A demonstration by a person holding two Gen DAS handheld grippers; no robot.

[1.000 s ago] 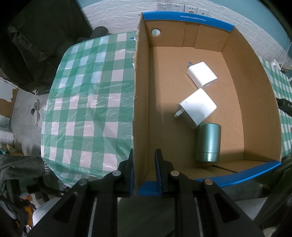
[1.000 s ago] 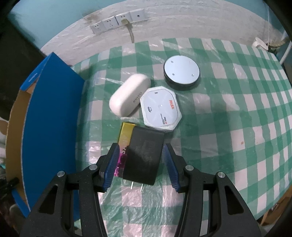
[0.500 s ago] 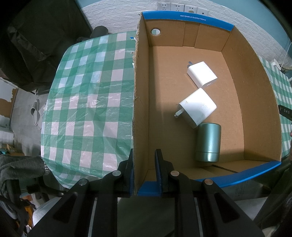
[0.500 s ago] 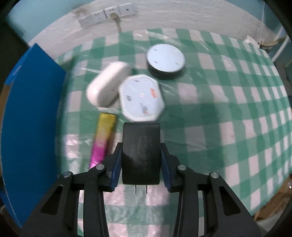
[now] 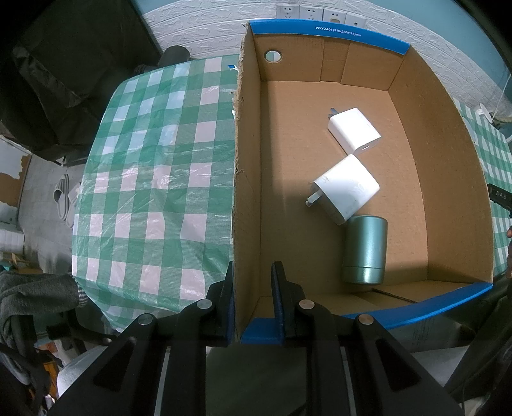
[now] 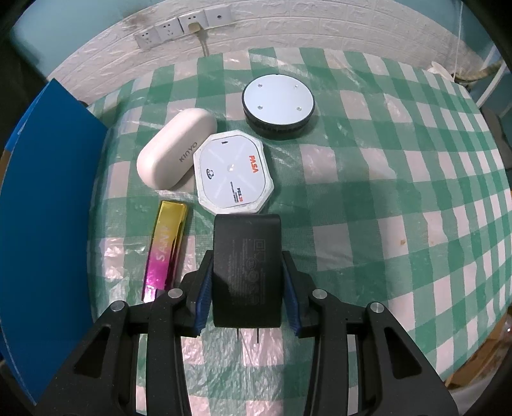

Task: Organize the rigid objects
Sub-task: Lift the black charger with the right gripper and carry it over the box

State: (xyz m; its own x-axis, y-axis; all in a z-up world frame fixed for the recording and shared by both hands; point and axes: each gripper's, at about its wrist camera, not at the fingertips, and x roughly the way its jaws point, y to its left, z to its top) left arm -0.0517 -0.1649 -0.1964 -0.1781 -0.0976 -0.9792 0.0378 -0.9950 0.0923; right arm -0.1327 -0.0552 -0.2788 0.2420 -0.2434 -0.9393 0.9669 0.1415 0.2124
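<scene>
My left gripper (image 5: 252, 297) is shut on the near left wall of the open cardboard box (image 5: 246, 179), which has a blue rim. Inside the box lie two white chargers (image 5: 353, 129) (image 5: 347, 188) and a teal metal cylinder (image 5: 364, 252). In the right wrist view my right gripper (image 6: 246, 297) is shut on a black charger (image 6: 246, 272), its two prongs pointing back toward the camera, above the checked tablecloth. Beyond it lie a white octagonal PASA device (image 6: 232, 174), a white KINYO case (image 6: 176, 152), a gold-to-pink bar (image 6: 164, 249) and a round black puck with a grey top (image 6: 277, 104).
The blue outer wall of the box (image 6: 44, 208) rises at the left of the right wrist view. The green and white checked table (image 6: 400, 192) ends at a white wall with sockets (image 6: 182, 27). A black chair and floor clutter lie beyond the table's left edge (image 5: 96, 179).
The right gripper's jaws closed onto the black charger and raised it off the gold-to-pink bar it lay on. The left gripper and the box stayed put.
</scene>
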